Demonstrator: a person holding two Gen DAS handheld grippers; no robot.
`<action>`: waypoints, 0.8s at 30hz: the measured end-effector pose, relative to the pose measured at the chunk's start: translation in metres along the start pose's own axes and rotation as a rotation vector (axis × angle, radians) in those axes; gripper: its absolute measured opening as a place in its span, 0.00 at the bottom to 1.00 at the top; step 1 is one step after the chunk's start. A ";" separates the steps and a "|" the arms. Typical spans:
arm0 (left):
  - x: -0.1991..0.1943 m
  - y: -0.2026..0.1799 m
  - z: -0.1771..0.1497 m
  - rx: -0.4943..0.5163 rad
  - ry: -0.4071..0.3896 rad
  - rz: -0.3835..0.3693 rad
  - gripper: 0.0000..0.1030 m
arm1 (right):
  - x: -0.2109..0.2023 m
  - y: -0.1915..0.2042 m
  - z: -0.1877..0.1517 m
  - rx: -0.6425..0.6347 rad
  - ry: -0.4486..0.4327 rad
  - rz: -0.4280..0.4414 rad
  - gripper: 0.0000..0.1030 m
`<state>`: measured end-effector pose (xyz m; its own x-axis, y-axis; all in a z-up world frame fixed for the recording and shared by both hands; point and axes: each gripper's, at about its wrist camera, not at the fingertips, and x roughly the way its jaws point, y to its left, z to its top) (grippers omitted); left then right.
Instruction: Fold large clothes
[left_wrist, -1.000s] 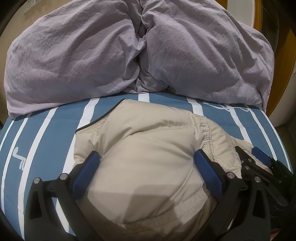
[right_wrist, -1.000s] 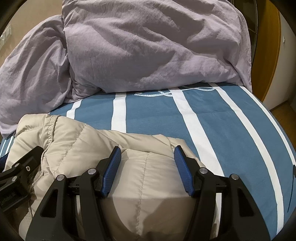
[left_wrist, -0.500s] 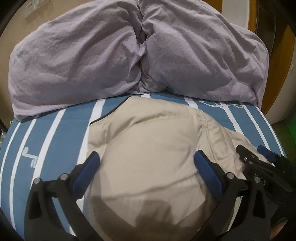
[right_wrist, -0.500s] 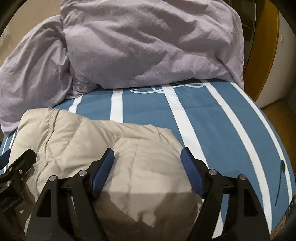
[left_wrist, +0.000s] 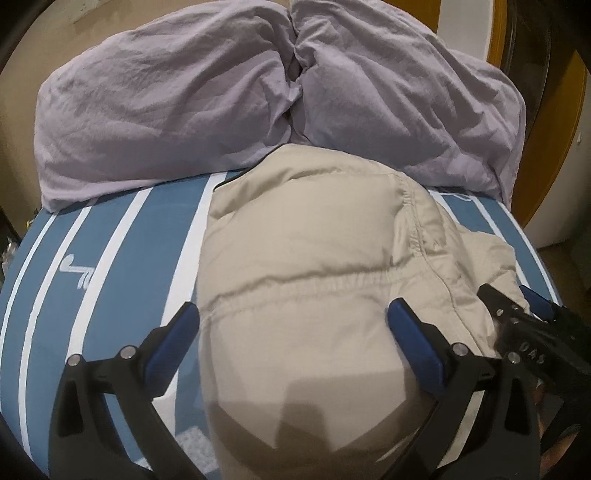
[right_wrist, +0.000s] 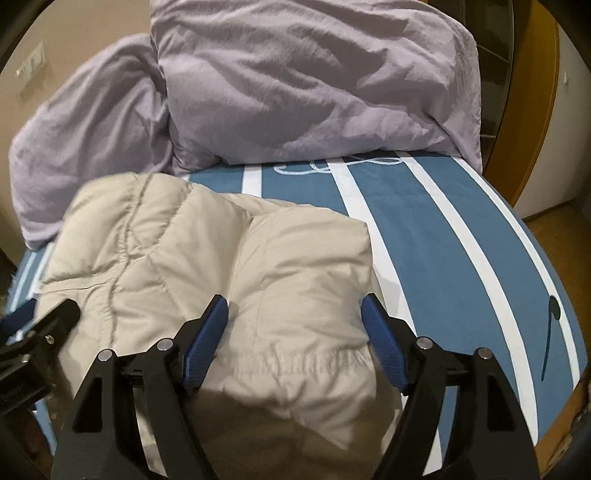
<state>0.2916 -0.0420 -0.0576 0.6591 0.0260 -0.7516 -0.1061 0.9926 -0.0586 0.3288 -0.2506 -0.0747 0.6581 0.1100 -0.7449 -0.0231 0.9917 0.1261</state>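
A beige padded jacket (left_wrist: 306, 258) lies bunched on the blue and white striped bed; it also shows in the right wrist view (right_wrist: 221, 266). My left gripper (left_wrist: 291, 332) is open, its blue pads (left_wrist: 177, 343) spread either side of the jacket's near part, just above it. My right gripper (right_wrist: 293, 332) is open too, its blue pads (right_wrist: 384, 350) straddling the jacket's right near fold. The right gripper shows at the right edge of the left wrist view (left_wrist: 524, 325), close beside the left one. Nothing is gripped.
A lilac duvet (left_wrist: 229, 96) is heaped across the far end of the bed, touching the jacket's far edge; it shows in the right wrist view (right_wrist: 295, 88). Striped bedsheet (right_wrist: 443, 236) lies bare to the right. A wooden door frame (right_wrist: 532, 92) stands far right.
Both grippers have pulled back and risen, so more of the jacket shows. The right gripper has opened wider. The jacket's far edge now reaches the duvet.
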 end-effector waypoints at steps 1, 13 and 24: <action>-0.004 0.001 -0.002 -0.002 -0.005 0.000 0.98 | -0.005 -0.003 -0.001 0.003 -0.009 0.014 0.74; -0.029 0.053 -0.013 -0.134 0.019 -0.025 0.98 | -0.010 -0.084 -0.004 0.187 0.087 0.178 0.91; -0.018 0.067 -0.009 -0.141 0.079 -0.048 0.98 | 0.036 -0.101 -0.008 0.391 0.288 0.430 0.99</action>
<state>0.2661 0.0231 -0.0537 0.6062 -0.0359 -0.7945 -0.1831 0.9659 -0.1833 0.3490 -0.3459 -0.1193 0.4214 0.5592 -0.7139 0.0725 0.7640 0.6412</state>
